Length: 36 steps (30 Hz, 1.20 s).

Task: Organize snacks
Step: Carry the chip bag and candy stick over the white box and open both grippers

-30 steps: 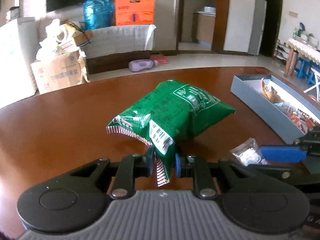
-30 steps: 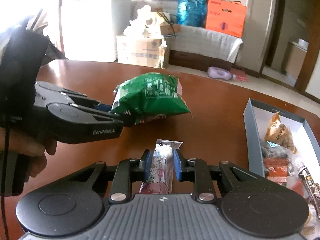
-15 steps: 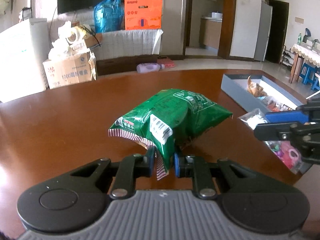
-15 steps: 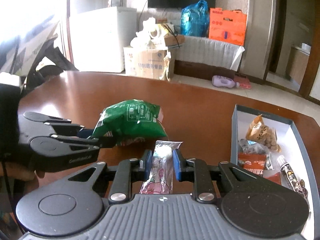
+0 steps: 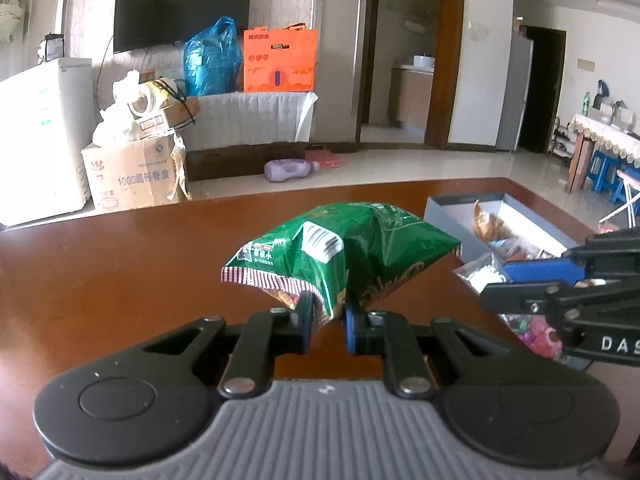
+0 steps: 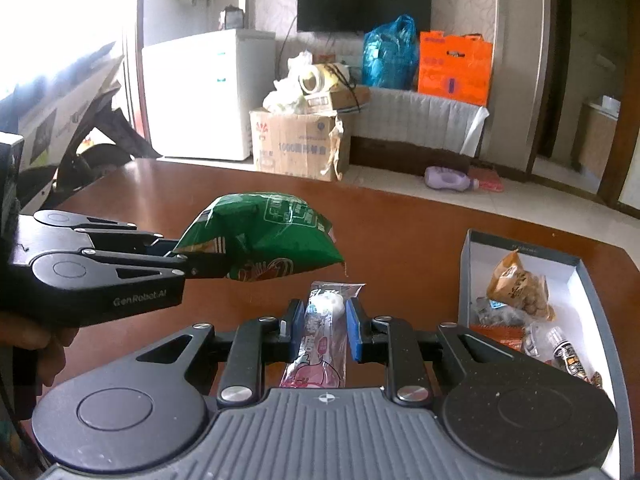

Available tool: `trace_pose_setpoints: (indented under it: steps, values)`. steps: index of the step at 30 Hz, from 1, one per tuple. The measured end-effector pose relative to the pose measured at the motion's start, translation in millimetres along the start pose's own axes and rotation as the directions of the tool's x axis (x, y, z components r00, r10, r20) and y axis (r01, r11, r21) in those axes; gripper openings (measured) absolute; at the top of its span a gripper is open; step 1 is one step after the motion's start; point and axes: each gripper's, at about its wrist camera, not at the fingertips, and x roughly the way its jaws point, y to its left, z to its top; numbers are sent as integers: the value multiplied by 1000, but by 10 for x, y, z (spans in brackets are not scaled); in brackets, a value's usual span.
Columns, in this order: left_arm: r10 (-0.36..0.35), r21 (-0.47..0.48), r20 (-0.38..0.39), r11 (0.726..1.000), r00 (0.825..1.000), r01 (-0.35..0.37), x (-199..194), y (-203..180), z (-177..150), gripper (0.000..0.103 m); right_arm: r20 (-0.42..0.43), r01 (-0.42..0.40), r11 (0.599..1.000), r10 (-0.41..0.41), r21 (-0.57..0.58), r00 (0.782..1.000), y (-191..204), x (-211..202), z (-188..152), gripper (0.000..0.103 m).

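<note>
My left gripper pinches the crimped edge of a puffy green snack bag, its jaws still closing on it; the bag hangs above the brown table. From the right wrist view the same green bag hangs to the left, off the left gripper. A clear pink-and-white snack packet sticks out forward from my right gripper, which is shut on it. The grey snack box, with several packets in it, lies on the table to the right.
A person's hand holds the left gripper's handle. Beyond the table's far edge stand a white freezer, a cardboard box, and a cloth-covered bench. A purple bottle lies on the floor.
Both grippers have risen with their snacks. The green bag has lifted clear of the table and swung toward the grey box; the right gripper now sits close beside it.
</note>
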Motion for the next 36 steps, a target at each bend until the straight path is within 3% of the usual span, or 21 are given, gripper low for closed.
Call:
trace_pose_setpoints:
  steps: [12, 36]
  values:
    - [5, 4, -40, 1000, 999, -5, 95, -49, 5, 11, -22, 0, 1000, 0, -4, 1000, -13, 26, -12, 25]
    - [-9, 1, 51, 1000, 999, 9, -97, -81, 148, 9, 16, 4, 1000, -4, -6, 1000, -9, -84, 33, 25]
